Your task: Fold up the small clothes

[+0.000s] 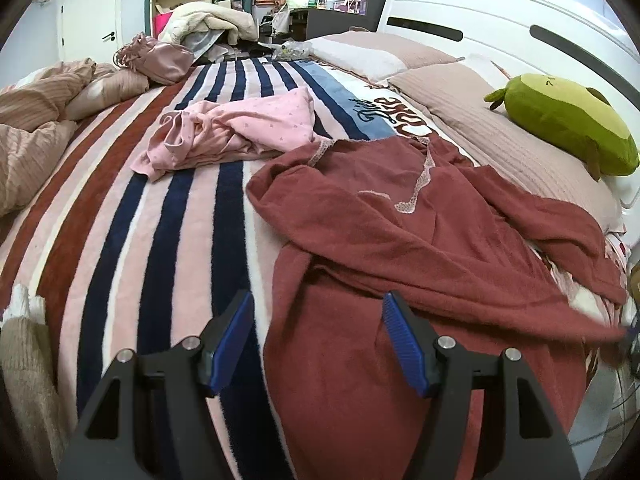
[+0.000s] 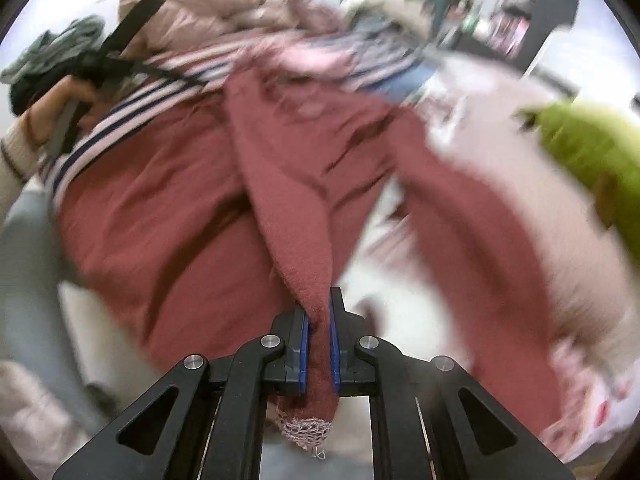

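A dark red garment (image 1: 400,240) with pale lace trim lies rumpled on the striped blanket (image 1: 132,232). My left gripper (image 1: 318,320) is open and empty, hovering over the garment's near left edge. My right gripper (image 2: 319,320) is shut on a sleeve end of the red garment (image 2: 296,216); its lace cuff hangs out behind the pads. The right wrist view is motion-blurred. A crumpled pink garment (image 1: 232,136) lies farther back on the blanket. The left gripper also shows in the right wrist view (image 2: 100,60), at the upper left.
A green avocado plush (image 1: 568,124) rests on the pillows (image 1: 460,92) by the white headboard (image 1: 500,12). A pink bag (image 1: 160,60) and a beige duvet (image 1: 36,128) lie at the left. Cluttered shelves stand behind the bed.
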A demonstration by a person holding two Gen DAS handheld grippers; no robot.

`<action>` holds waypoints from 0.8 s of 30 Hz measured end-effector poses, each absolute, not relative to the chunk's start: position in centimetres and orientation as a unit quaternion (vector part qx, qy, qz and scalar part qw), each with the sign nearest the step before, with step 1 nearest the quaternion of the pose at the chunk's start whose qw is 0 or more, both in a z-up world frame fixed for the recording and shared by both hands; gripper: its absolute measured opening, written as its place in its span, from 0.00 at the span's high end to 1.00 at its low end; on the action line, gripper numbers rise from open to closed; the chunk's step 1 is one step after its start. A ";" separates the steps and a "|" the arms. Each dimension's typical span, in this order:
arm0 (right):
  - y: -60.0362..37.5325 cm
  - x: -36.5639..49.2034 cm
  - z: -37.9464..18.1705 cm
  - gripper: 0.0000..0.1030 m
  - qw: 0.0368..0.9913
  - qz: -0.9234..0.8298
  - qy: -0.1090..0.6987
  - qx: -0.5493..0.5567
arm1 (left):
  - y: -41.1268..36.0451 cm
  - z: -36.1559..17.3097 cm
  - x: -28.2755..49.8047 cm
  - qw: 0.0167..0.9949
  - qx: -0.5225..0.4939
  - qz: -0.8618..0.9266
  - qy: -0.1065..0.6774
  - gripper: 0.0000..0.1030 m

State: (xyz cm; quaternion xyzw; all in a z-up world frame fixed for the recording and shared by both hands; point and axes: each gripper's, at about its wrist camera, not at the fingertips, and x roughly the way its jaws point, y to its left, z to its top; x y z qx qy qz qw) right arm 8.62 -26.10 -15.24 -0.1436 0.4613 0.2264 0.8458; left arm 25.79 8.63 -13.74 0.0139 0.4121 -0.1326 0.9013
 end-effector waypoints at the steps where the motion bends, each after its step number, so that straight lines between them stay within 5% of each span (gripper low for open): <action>1: -26.0 8.5 -15.9 0.94 0.836 0.238 0.475 -0.134 | 8.7 -13.9 25.9 0.901 0.013 -0.131 0.413 0.39; 6: -25.6 9.8 -13.2 0.48 0.847 0.280 0.445 -0.079 | 9.2 -14.7 27.0 0.900 0.013 -0.118 0.419 0.39; 13: -18.7 18.6 -9.2 0.48 0.865 0.331 0.370 -0.074 | 10.7 -16.3 29.7 0.896 -0.004 -0.107 0.430 0.44; 18: -10.0 26.0 -11.7 0.48 0.852 0.360 0.361 -0.116 | 11.9 -17.7 31.3 0.888 -0.026 -0.124 0.442 0.79; 24: -3.5 30.4 -17.0 0.52 0.835 0.334 0.394 -0.190 | 12.9 -18.4 32.2 0.883 -0.052 -0.144 0.444 0.89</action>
